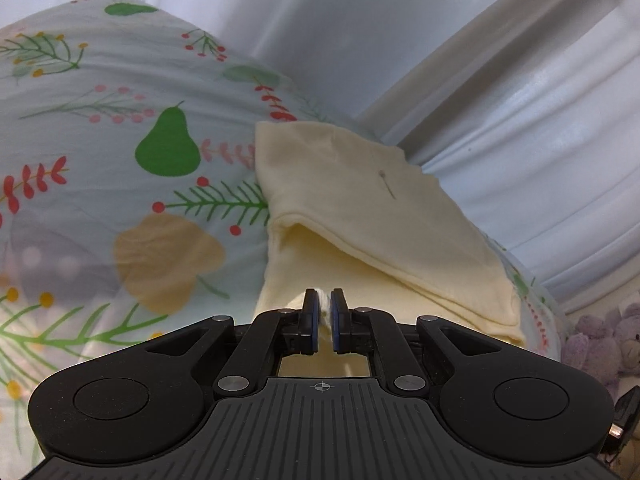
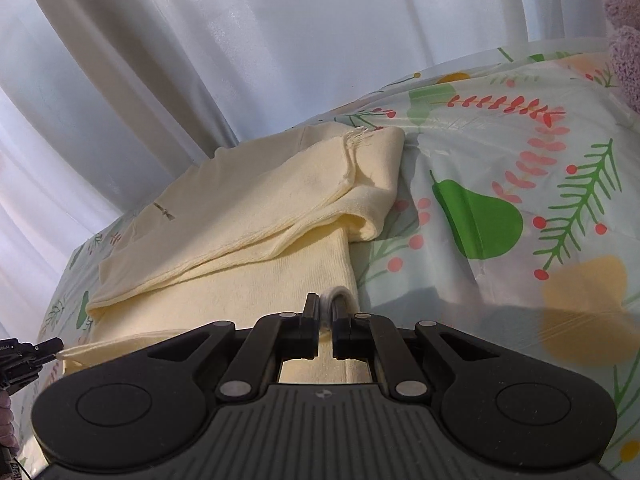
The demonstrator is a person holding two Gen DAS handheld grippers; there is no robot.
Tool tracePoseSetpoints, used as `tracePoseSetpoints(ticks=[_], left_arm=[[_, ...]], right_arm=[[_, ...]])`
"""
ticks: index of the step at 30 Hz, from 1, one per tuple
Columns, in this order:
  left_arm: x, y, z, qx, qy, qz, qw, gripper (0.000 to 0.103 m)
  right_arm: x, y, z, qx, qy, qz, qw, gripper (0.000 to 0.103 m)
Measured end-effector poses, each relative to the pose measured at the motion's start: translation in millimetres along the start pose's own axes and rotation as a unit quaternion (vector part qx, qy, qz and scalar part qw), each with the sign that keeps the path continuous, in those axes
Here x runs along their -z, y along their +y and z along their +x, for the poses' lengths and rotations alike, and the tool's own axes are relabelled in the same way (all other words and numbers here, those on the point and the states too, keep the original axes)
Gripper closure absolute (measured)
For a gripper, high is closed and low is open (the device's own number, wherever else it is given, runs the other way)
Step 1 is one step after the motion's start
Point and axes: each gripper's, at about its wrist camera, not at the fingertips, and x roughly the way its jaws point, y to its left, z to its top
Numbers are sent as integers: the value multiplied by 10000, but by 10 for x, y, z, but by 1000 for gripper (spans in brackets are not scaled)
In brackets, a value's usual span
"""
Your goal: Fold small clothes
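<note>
Both black two-finger tools, left tool (image 1: 324, 300) and right tool (image 2: 325, 306), are clamped on the near edge of a pale yellow knit garment (image 1: 360, 208) half-folded on a fruit-and-leaf patterned bedsheet (image 1: 120, 128).

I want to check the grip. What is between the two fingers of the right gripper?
In the right wrist view, a bunched edge of the cream garment sits pinched between the fingers of the right gripper; nothing else is there.
</note>
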Motion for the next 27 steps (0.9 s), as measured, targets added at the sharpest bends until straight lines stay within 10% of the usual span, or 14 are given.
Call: tracePoseSetpoints(ticks=[10, 21, 27], left_arm=[[75, 102, -25, 123, -4, 439, 9990, 68], [217, -124, 192, -295, 339, 1146, 9924, 74], [212, -81, 222, -419, 395, 1138, 9918, 70]], right_arm=[[42, -24, -178, 136, -426, -424, 9981, 73], [255, 143, 4, 283, 10, -1059, 9940, 75], [315, 248, 0, 303, -23, -1364, 9902, 93]])
